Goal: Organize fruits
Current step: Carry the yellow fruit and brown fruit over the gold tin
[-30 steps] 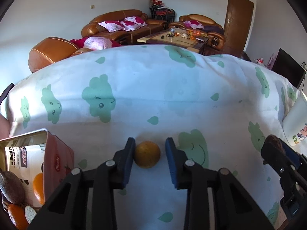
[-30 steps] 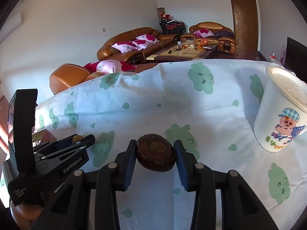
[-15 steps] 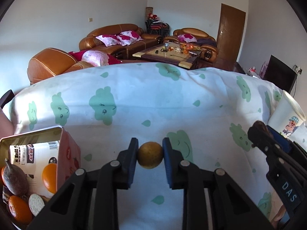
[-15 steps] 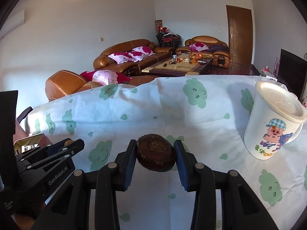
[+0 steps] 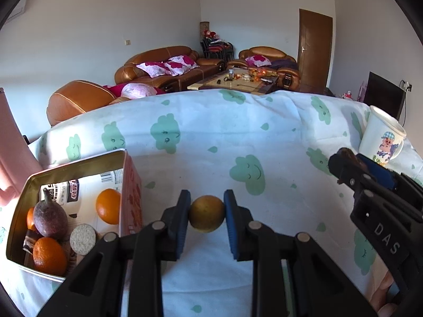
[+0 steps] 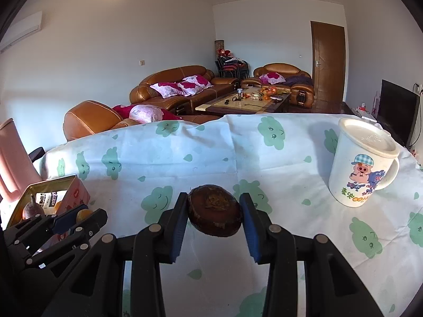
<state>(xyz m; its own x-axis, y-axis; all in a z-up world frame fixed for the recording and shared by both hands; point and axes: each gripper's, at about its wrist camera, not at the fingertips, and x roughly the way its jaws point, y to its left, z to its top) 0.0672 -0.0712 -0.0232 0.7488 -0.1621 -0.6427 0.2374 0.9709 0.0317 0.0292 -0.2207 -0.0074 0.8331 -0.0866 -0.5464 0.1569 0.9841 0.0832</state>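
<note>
My left gripper (image 5: pixel 206 212) is shut on a round yellow-brown fruit (image 5: pixel 206 213) and holds it above the cloth, just right of an open tin box (image 5: pixel 130 185). The box holds oranges (image 5: pixel 107 206), a dark purple fruit (image 5: pixel 50 218) and a round cracker (image 5: pixel 82 238). My right gripper (image 6: pixel 214 218) is shut on a dark brown wrinkled fruit (image 6: pixel 214 218) over the middle of the table. The left gripper also shows at the lower left of the right wrist view (image 6: pixel 76 218), in front of the box (image 6: pixel 76 187).
The table is covered by a white cloth with green cloud prints (image 5: pixel 238 137). A lidded white cartoon mug (image 6: pixel 363 163) stands at the right. A pink jug (image 6: pixel 12 158) stands at the far left. Sofas and a coffee table lie beyond the far edge.
My left gripper closed on the yellow-brown fruit and lifted it back from the cloth; the box now shows more fully. My right gripper rose slightly, still holding the brown fruit.
</note>
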